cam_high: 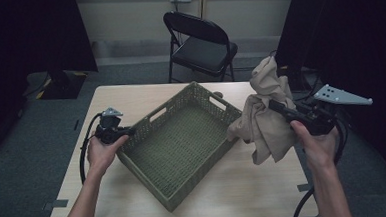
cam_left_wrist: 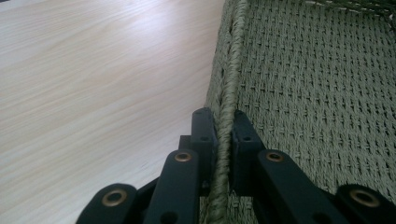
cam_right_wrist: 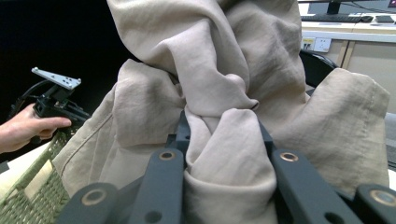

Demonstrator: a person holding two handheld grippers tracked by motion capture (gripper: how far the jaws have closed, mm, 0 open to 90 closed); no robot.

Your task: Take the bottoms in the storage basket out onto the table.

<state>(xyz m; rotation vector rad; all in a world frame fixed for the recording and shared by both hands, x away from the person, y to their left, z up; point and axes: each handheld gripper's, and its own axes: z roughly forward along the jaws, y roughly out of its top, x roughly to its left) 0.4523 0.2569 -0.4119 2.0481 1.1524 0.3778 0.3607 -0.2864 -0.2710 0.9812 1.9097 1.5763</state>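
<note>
- Steadying the green woven basket while the beige cloth goes in looks like the step in hand; the cloth hangs in the air over the basket's right edge, above the counter.
- Left tool is clenched on the basket's braided rim, one jaw outside the wall and one inside, pads pressing the braid.
- Right tool is grasping the cloth by a bunched fold, which bulges up between its jaws; the rest drapes below and to the sides.
- To do this well, I judge the left grip should hold firm so the light basket does not slide or tip when the cloth lands.
- The right hand would best carry the bundle over the middle of the basket and lower it before letting go, so no hanging corner catches on the wall or trails outside.
- Left hand sits low at the basket's left wall, its forearm coming from the counter's near edge, tool pointing along the rim.
- Right hand is raised above the counter, tool angled up and inward toward the basket.
</note>
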